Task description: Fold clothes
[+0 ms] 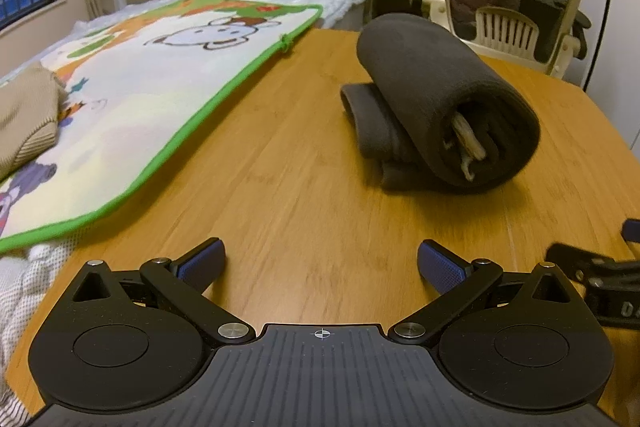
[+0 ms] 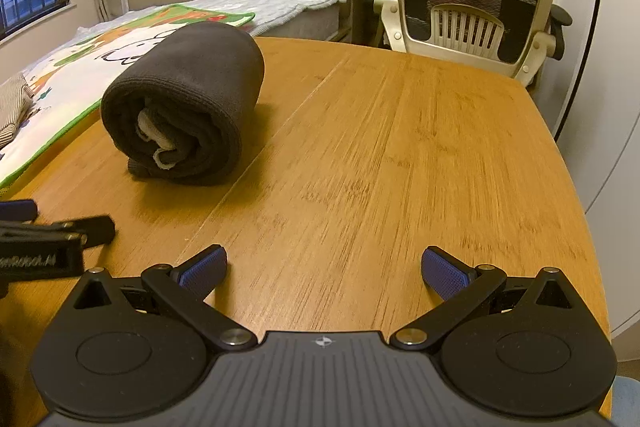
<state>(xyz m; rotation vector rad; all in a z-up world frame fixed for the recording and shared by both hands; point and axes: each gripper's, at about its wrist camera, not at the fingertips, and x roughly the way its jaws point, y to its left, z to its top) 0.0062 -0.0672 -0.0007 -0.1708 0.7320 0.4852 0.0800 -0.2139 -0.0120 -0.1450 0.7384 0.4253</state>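
Both grippers' fingers (image 1: 204, 261) (image 2: 444, 273) spread wide, empty, rolled dark garment (image 1: 440, 99) (image 2: 188, 103) well ahead.

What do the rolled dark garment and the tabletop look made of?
Rolled dark garment: soft, matte, fleece-like knit, judging by its fuzzy nap and ribbed hem; a pale lining shows inside the roll. Tabletop: wood or bamboo-look board with fine straight grain and a smooth, low-sheen finish; possibly laminate.

Right hand-held gripper (image 1: 600, 279) was cut off by the left wrist view's right edge and blurred; finger gap unreadable there. Pale lining (image 2: 158, 139) inside the dark rolled garment (image 2: 180, 107) was mostly hidden by the roll. Beige knit (image 1: 24, 119) on the bed ran off the left edge.
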